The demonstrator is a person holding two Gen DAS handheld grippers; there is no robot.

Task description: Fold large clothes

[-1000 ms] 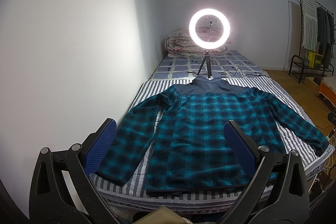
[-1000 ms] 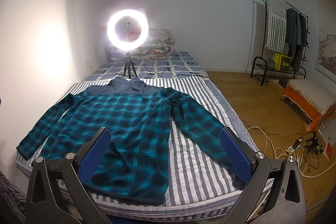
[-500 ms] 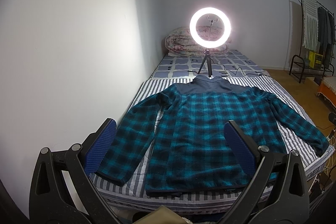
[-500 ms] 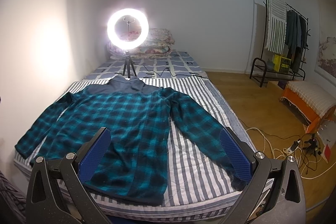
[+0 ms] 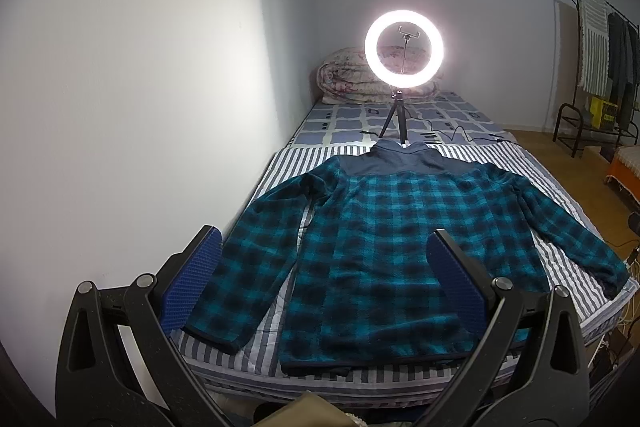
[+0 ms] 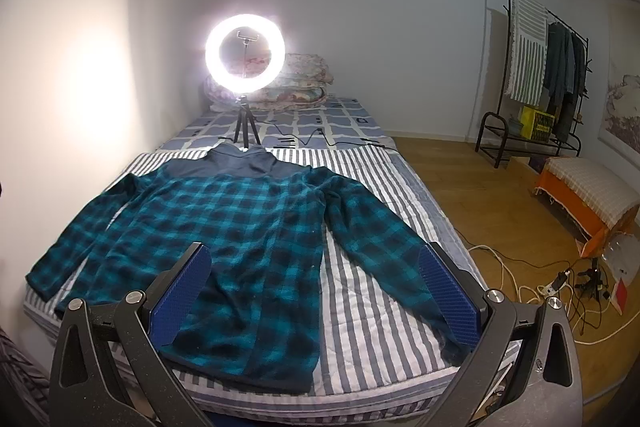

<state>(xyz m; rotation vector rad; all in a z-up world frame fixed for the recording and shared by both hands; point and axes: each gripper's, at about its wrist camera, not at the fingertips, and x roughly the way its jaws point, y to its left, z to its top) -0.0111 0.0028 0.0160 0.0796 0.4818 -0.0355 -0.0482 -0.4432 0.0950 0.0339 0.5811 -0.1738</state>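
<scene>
A teal and black plaid fleece jacket point(image 5: 392, 243) with a dark blue yoke and collar lies flat on the striped bed point(image 5: 288, 167), back up, both sleeves spread outward. It also shows in the right wrist view point(image 6: 240, 223). My left gripper point(image 5: 324, 247) is open and empty, held above the bed's near edge over the left sleeve and hem. My right gripper point(image 6: 316, 261) is open and empty, above the near edge between the jacket's hem and its right sleeve cuff point(image 6: 448, 343).
A lit ring light on a tripod point(image 5: 403, 47) stands on the bed just behind the collar, with cables point(image 6: 316, 139). Folded quilts point(image 5: 344, 75) lie at the headboard end. A wall runs along the left. A clothes rack point(image 6: 548, 67), an orange stool point(image 6: 580, 187) and floor cables point(image 6: 560, 279) are at the right.
Both grippers have drifted slightly; the view barely shifts. The jacket has not moved and both grippers stay open.
</scene>
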